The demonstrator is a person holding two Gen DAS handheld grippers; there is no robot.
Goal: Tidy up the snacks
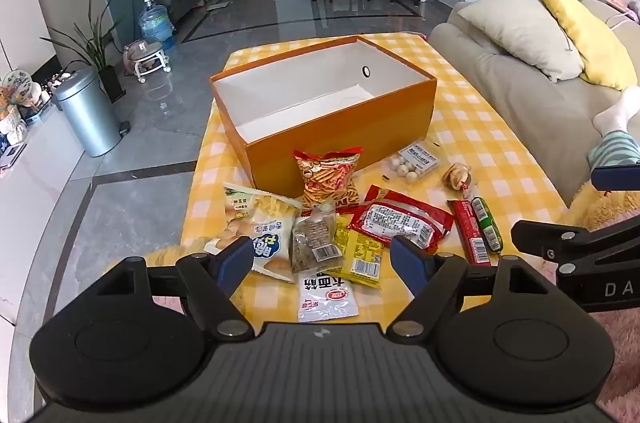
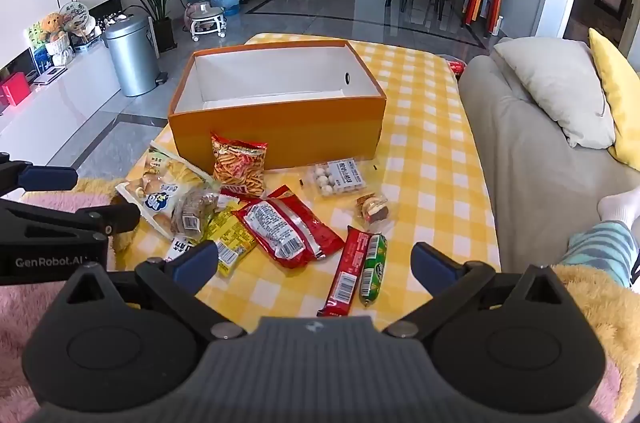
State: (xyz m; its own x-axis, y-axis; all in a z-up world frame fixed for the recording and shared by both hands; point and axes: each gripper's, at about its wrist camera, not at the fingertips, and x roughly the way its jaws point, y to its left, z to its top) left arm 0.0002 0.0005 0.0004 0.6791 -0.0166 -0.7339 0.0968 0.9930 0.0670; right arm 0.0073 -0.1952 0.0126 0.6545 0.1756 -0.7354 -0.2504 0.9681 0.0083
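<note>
Risk: overlapping snack packets (image 1: 320,235) snag together on pickup; left gripper (image 1: 322,263), right gripper (image 2: 316,263) both agape, empty; orange box (image 2: 276,131) unfilled.

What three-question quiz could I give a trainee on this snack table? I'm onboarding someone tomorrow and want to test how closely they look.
1. True or false: the orange box already holds snacks.
2. Which lies right beside the green sausage? A) red bar B) tray of white balls C) chips bag
3. Fill in: both the left gripper and right gripper are ____.

Key: 1 false, the box is empty; 2 A, the red bar; 3 open, holding nothing.
</note>
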